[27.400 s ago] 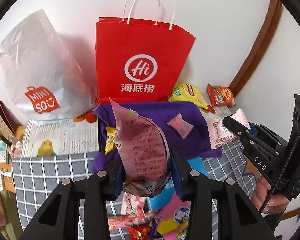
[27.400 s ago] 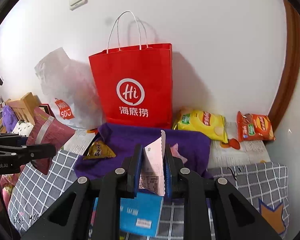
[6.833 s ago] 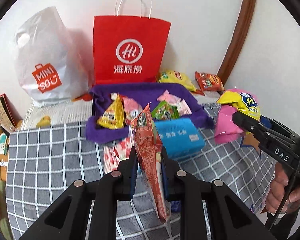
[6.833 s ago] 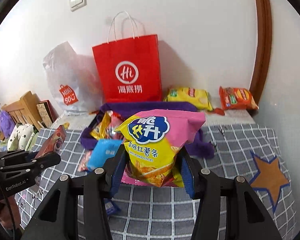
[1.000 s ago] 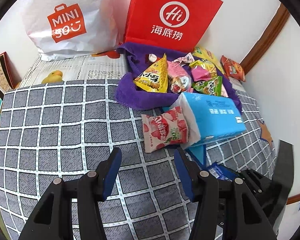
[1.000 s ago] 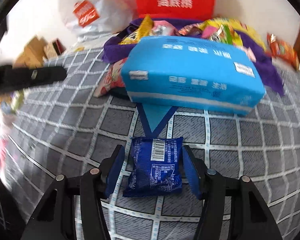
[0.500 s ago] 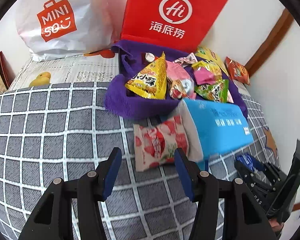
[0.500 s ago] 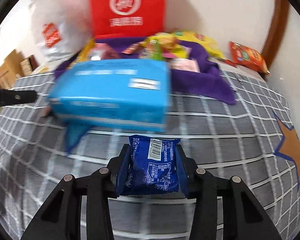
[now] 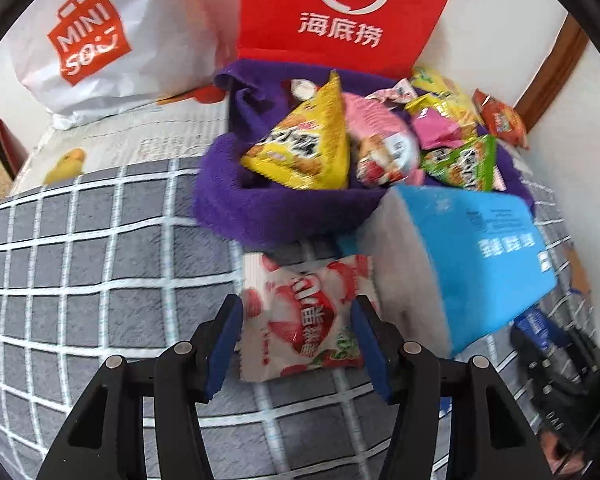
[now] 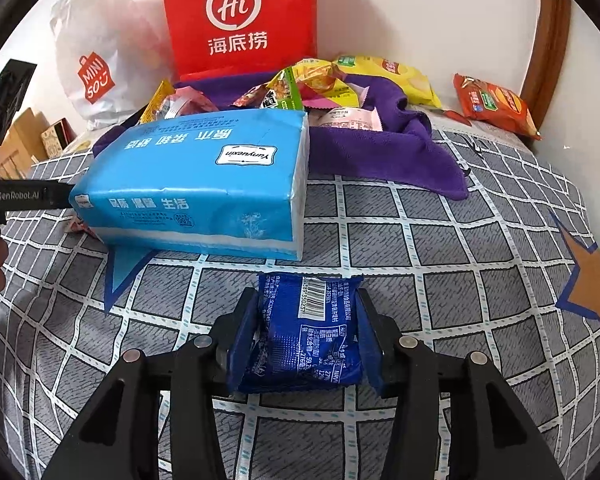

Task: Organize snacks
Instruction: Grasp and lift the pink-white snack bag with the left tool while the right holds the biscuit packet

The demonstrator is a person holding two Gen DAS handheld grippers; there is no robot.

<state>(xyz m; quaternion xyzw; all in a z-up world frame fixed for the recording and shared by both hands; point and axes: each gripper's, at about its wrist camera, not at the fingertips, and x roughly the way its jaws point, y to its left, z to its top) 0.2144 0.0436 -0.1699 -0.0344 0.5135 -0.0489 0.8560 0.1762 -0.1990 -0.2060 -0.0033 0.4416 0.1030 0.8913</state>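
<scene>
My right gripper (image 10: 306, 340) is shut on a small dark blue snack packet (image 10: 306, 332) with a barcode, just over the checked grey cloth. My left gripper (image 9: 298, 344) is open, its jaws on either side of a red-and-white strawberry snack packet (image 9: 300, 316) that lies on the cloth. A purple towel (image 9: 252, 208) behind holds several snack bags: a yellow triangular bag (image 9: 304, 148), a pink one (image 9: 384, 144) and a green one (image 9: 464, 164). The towel also shows in the right wrist view (image 10: 384, 156).
A blue tissue pack (image 10: 204, 184) lies between the grippers and the towel, also in the left wrist view (image 9: 484, 256). A red paper bag (image 10: 240, 16) and a white plastic bag (image 10: 96, 72) stand at the wall. Yellow (image 10: 396, 76) and orange (image 10: 496, 104) chip bags lie back right.
My right gripper closed on the blue packet and lifted it slightly. My left gripper moved forward until the strawberry packet sits between its open jaws.
</scene>
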